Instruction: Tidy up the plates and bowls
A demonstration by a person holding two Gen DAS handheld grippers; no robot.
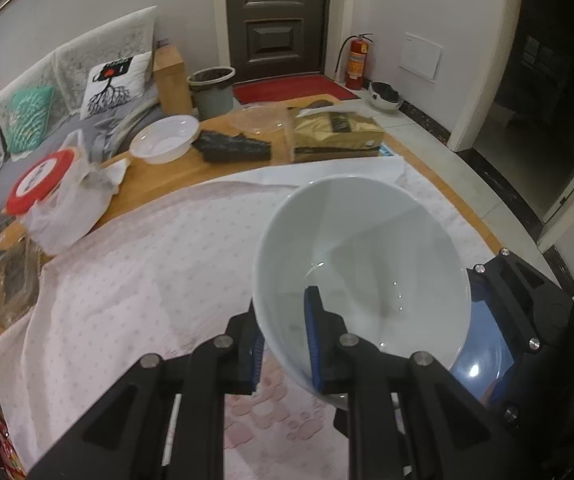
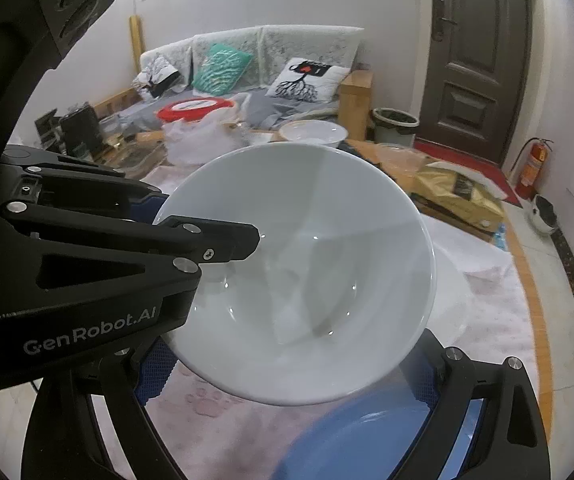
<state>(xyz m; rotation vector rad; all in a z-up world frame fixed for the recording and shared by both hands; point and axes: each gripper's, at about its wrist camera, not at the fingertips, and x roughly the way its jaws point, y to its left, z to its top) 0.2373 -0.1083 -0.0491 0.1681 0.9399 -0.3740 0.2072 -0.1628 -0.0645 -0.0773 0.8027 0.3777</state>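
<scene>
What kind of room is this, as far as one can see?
Probably a living room in a home, near the entrance: a sofa with cushions, a dark entrance door with a red doormat, and a cluttered wooden table.

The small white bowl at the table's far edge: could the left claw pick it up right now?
Probably not yet. The left claw is shut on the rim of the big white bowl, so it has no room. The small white bowl sits in the open across the pink cloth.

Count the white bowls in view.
2. One white bowl is clamped at its rim in the left gripper; another sits on the table's far edge. Others may be hidden.
</scene>
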